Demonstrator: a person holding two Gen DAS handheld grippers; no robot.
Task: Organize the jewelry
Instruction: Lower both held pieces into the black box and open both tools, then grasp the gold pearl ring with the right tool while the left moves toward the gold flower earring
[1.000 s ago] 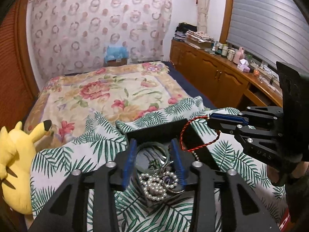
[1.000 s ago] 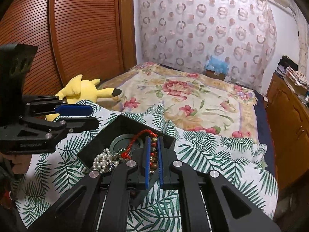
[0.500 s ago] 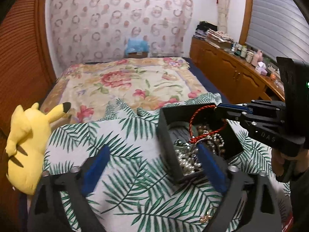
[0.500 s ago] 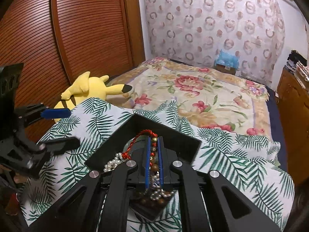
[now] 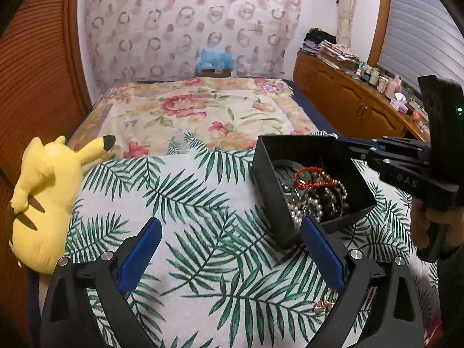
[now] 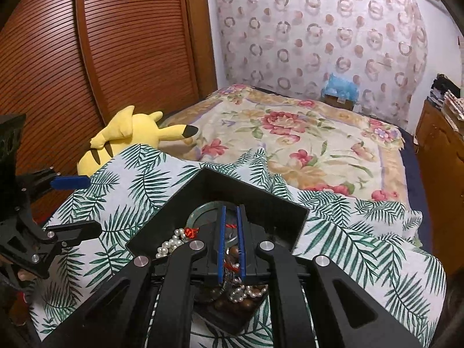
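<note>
Black jewelry box [image 5: 269, 174] sits on the palm-leaf cloth [image 5: 188, 203], crammed with pearls [image 6: 169, 245], beads and a red cord bracelet [image 5: 308, 178]. Right gripper [image 6: 231, 211] is inside it, jaws nearly closed on the red cord. Left gripper [image 5: 229, 232] is wide, just opened, nothing between. Gold trinket [image 5: 324, 304] loose by its right finger. Yellow plush toy [image 5: 43, 197] at the cloth's left edge.

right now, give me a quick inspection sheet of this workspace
surface: palm-leaf cloth spread over the near end of a floral bedspread
job's things: black box holding pearl strands, red cord bracelet, brown beads and a green bangle
clutter: small gold piece loose on the cloth; yellow plush toy at the cloth's edge
grippers: left gripper has just opened, nothing between its jaws; right gripper shut, reaching into the box among the jewelry
cables: nothing seen
surroundings: slatted wooden doors, patterned curtain, wooden cabinet with bottles
</note>
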